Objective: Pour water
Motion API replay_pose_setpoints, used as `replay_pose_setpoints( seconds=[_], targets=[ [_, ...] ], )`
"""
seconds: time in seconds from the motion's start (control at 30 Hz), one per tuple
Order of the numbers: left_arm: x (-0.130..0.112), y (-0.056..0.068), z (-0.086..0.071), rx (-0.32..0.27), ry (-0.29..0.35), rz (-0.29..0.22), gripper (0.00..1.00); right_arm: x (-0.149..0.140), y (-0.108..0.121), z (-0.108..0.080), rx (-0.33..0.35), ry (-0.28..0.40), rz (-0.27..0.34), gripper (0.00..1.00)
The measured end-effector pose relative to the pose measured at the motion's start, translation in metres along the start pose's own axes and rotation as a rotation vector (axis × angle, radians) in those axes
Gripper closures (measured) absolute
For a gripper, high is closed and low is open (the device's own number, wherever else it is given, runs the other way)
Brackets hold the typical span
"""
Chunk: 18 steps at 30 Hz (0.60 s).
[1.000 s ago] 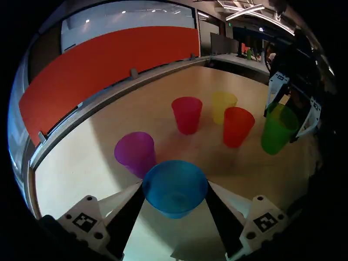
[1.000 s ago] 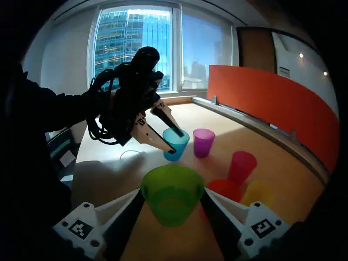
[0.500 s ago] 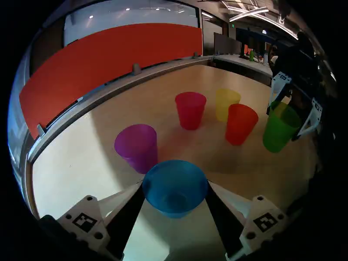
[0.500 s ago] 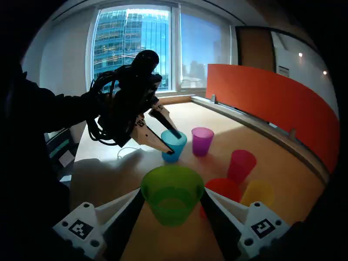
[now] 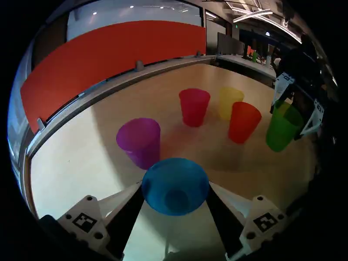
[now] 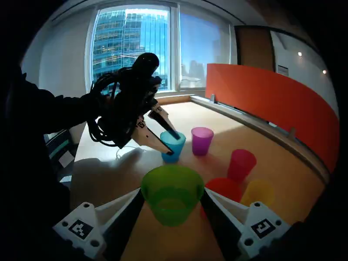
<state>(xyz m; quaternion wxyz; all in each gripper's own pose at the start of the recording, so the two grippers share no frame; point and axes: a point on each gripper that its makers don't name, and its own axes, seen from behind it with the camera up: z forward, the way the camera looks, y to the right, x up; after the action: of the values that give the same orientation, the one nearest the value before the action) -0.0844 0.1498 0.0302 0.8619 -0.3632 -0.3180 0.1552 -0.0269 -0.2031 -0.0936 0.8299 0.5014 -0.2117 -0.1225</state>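
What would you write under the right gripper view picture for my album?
The right gripper holds a green cup; farther off, the left gripper holds a blue cup beside a purple cup.

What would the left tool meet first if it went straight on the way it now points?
Probably the purple cup, which stands just beyond the blue cup held in the left tool, a little left of the line. Depth is unclear; it might pass beside it.
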Motion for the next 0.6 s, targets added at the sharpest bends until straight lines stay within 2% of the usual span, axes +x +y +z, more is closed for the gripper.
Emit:
replay_pose_setpoints(
  seconds=[0.2, 0.27, 0.6],
  targets=[
    [-0.005, -0.001, -0.001, 0.001, -0.009, 0.003, 0.09, 0.000, -0.001, 0.001, 0.000, 0.000, 0.002, 0.10],
    [-0.004, 0.000, -0.003, -0.003, -0.010, 0.000, 0.03, 0.000, -0.001, 0.001, 0.001, 0.001, 0.001, 0.10],
    [-0.015, -0.001, -0.012, 0.009, -0.033, -0.001, 0.03, -0.006, -0.004, 0.002, 0.002, -0.005, 0.007, 0.10]
  ],
)
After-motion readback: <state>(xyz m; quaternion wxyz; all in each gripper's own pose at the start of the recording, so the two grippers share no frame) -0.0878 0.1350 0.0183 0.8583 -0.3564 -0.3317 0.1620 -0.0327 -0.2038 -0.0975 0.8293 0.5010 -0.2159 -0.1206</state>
